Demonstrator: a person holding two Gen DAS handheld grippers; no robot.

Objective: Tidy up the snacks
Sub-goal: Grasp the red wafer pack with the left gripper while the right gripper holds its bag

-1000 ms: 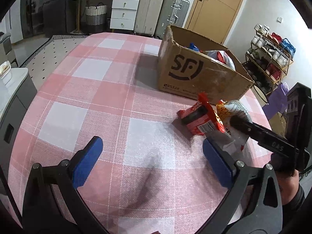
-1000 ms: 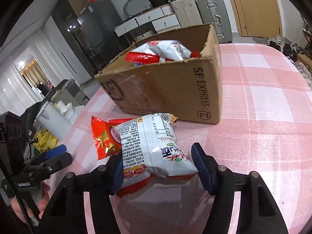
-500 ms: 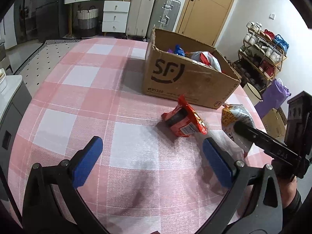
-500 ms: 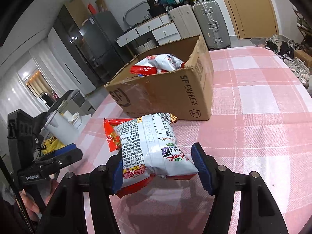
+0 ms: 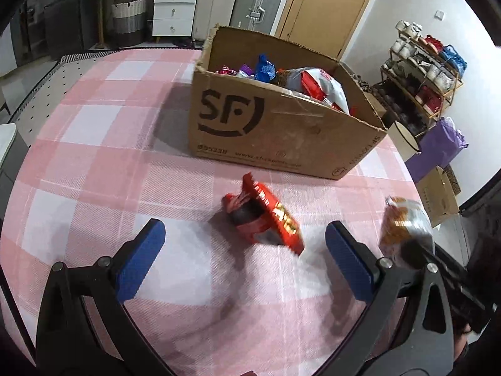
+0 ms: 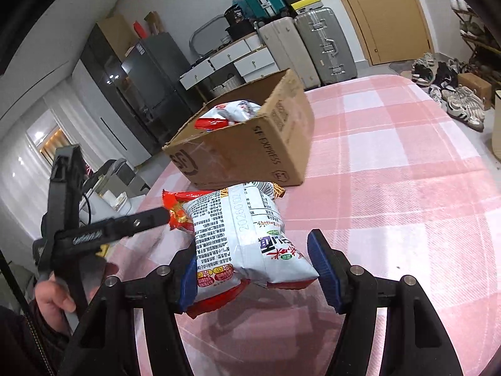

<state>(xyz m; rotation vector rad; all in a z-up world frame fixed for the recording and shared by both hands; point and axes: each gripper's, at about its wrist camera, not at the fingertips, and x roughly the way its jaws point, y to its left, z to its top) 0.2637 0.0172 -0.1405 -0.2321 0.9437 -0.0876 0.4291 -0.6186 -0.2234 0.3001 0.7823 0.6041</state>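
My right gripper (image 6: 255, 272) is shut on a white noodle-snack bag (image 6: 244, 235), held just above the pink checked table (image 6: 391, 188). In the left wrist view the same bag (image 5: 404, 228) hangs at the right, clear of a red snack pack (image 5: 266, 219) lying on the cloth. My left gripper (image 5: 244, 263) is open and empty, with the red pack just ahead of its fingers. The red pack (image 6: 175, 206) shows behind the bag, with one left-gripper finger (image 6: 137, 221) beside it. The open cardboard box (image 5: 281, 119) behind holds several snacks.
Seen from the right wrist, the box (image 6: 250, 153) stands at the table's far left. Suitcases (image 5: 256, 0) and white drawers (image 5: 172, 6) line the back wall, near a door. A shoe rack (image 5: 422, 72) and a purple bag (image 5: 441, 147) stand beyond the table's right edge.
The right gripper has carried the white bag away from the red pack, toward the table's right edge. The left gripper has swung so that the red pack lies between its fingers' lines.
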